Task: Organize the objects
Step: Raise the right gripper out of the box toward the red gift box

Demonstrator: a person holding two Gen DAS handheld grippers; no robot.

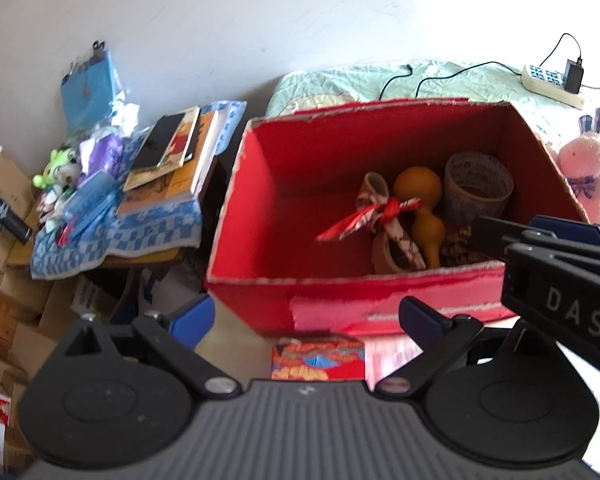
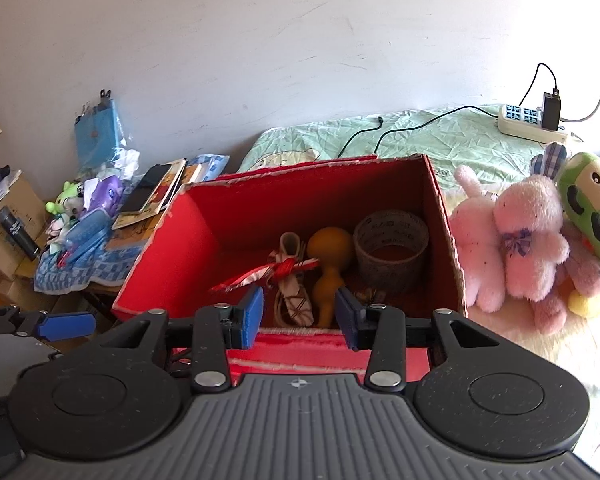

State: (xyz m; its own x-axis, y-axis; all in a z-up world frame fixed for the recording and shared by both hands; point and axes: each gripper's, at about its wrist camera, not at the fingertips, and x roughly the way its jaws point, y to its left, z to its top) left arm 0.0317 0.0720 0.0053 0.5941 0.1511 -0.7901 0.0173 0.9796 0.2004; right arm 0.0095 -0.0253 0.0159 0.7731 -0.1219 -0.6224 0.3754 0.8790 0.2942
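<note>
Both tongs hang empty in front of the open red cardboard box (image 2: 236,216), which stands on the bed's pale green quilted cover (image 2: 440,136) near its left edge. The right tongs (image 2: 299,312) stand apart, their blue pads on either side of the box's near rim with nothing between them. The left tongs (image 1: 312,316) are spread wide, also holding nothing, lower and to the left of the box front.

Inside the box, toward its right wall, lie an orange gourd (image 2: 328,256), a small cloth shoe tied with a red-and-white ribbon (image 2: 290,276) and a broad roll of grey printed tape (image 2: 392,248); the left half of the floor is bare. So some sorting looks done, and this reads as the pause between one drop and the next pick.

The likeliest candidates are the pink plush rabbit (image 2: 528,236) and the green plush toy (image 2: 592,204), leaning together just beside the box's right wall. The right tongs would need to swing right, close on the rabbit's soft body, lift it over the rim and release into the empty left half. The cluttered surface (image 2: 80,268) at left carries books and small toys for the left tongs.
</note>
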